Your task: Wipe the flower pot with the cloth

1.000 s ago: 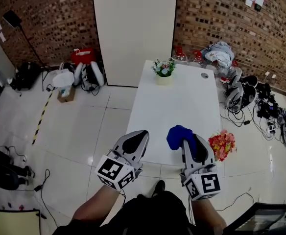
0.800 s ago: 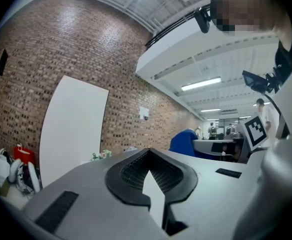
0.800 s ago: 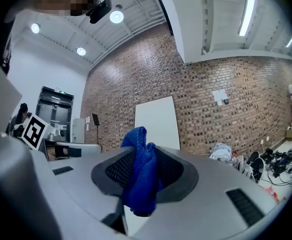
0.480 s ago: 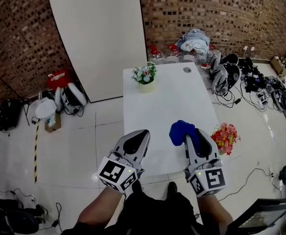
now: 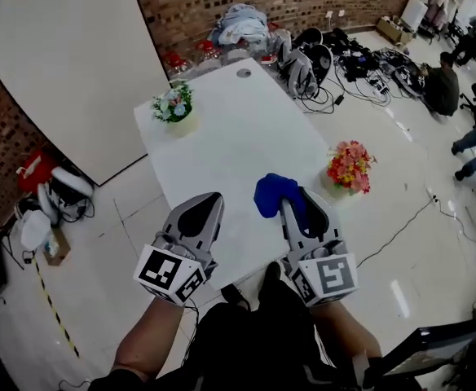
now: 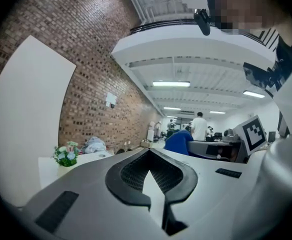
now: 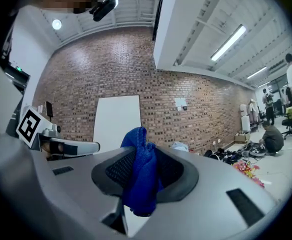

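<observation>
The flower pot [image 5: 175, 110], a pale pot of white and green flowers, stands near the far left corner of the white table [image 5: 238, 137]; it also shows small in the left gripper view [image 6: 66, 156]. A bunched blue cloth [image 5: 275, 194] sticks out of my right gripper [image 5: 292, 202], which is shut on it over the table's near edge. The right gripper view shows the cloth [image 7: 141, 176] pinched between the jaws [image 7: 141, 156]. My left gripper [image 5: 207, 202] hovers beside it, shut and holding nothing [image 6: 148, 156]. Both grippers are far from the pot.
A second pot of red and orange flowers [image 5: 349, 167] sits off the table's right side. A large white board [image 5: 67, 63] leans on the brick wall. Bags, cables and clutter [image 5: 319, 55] lie on the floor behind the table. People [image 5: 442, 88] sit at the far right.
The head view has swung round, so the table and pot now lie further left and tilted. Both grippers keep the same pose; the cloth stays in the right one.
</observation>
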### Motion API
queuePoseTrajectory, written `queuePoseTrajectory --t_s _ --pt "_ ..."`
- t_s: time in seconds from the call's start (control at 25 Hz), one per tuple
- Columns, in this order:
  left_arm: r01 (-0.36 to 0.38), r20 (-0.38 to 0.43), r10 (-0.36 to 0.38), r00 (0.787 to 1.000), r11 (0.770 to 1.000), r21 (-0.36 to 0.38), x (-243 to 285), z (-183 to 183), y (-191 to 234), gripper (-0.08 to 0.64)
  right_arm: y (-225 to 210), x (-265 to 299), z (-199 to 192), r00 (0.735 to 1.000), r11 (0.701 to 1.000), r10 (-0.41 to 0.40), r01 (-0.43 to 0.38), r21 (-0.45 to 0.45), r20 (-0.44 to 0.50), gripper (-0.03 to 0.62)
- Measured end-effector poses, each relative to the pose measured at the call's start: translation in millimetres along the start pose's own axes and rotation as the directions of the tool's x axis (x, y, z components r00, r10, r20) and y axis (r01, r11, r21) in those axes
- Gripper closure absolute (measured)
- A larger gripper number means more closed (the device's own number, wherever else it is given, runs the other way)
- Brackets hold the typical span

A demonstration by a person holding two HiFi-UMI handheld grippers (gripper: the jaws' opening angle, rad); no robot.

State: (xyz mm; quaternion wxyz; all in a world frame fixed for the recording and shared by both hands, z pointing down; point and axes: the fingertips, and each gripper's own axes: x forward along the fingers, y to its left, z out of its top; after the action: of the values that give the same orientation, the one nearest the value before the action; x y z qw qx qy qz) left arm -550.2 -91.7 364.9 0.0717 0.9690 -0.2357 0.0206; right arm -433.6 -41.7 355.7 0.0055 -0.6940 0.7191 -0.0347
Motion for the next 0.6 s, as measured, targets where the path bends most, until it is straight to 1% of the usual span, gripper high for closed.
queuePoseTrajectory --t_s 0.08,0.16,0.28,0.36,0.4,0.52,0.6 --pt "0.06 -0.029 -0.061 0.998 0.998 -0.012 16.8 -16.8 -6.8 0.563 -11.7 -3.3 -20.6 0.998 0.998 -0.054 0.054 0.01 -0.031 0.494" --pt "0.124 -0.039 -0.125 0.991 0.992 -0.019 36.5 -33.9 -15.5 0.563 -27.3 -5.7 -43.3 0.993 0.994 -0.103 0.104 0.015 -0.053 0.494" --pt "0.167 -0.074 -0.169 0.983 0.986 -0.027 69.5 -65.9 -24.6 0.563 -57.2 -6.9 -82.4 0.981 0.984 -0.174 0.176 0.017 -0.088 0.494" --pt "0.185 -0.096 -0.187 0.978 0.982 -0.029 94.0 -86.8 -24.3 0.563 -79.6 -2.0 -108.6 0.966 0.971 -0.232 0.237 0.029 -0.114 0.494" --pt "0.201 -0.092 -0.202 0.975 0.979 -0.027 105.9 -94.8 -24.3 0.563 -90.8 1.2 -122.9 0.957 0.964 -0.259 0.265 0.027 -0.13 0.494" --pt "0.249 -0.076 -0.248 0.966 0.969 -0.006 135.3 -114.7 -25.2 0.563 -121.0 12.2 -161.4 0.93 0.942 -0.329 0.334 0.005 -0.165 0.494" --pt "0.258 -0.096 -0.256 0.962 0.966 0.003 150.5 -129.1 -22.3 0.563 -136.4 18.3 -180.5 0.908 0.923 -0.381 0.386 -0.008 -0.173 0.494"
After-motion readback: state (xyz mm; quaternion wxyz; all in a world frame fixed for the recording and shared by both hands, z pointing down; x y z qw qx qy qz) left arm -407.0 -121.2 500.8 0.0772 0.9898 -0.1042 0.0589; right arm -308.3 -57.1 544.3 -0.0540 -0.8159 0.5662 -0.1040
